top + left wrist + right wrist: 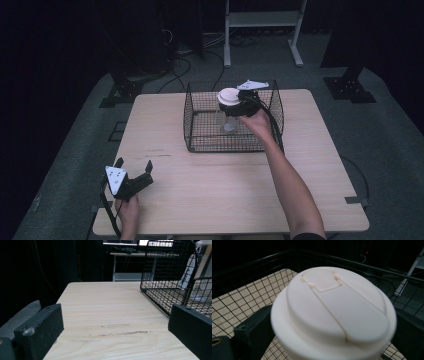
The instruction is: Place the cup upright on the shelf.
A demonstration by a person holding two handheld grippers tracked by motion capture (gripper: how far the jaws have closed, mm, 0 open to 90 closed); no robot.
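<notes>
The wooden desk (210, 185) carries a black wire basket (200, 142); inside it the right tongs (239, 107) are clamped on a clear cup (229, 122) with a cream lid (334, 312), no readable writing; the left tongs (134, 167) gape apart near the desk's front-left edge

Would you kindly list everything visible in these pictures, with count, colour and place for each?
Table: one, light wood, centre of the high view.
Basket: one, black wire, far middle of the table.
Cup: one, clear with a cream lid, inside the basket, held up by the right tongs.
Rack: one, white, on the floor beyond the table.
Cables: several, black, on the floor beyond the table.
Left tongs: one, black, open, near left corner of the table.
Right tongs: one, black, over the basket, shut on the cup below its lid.
Forearms: two, entering from the near edge.
</notes>
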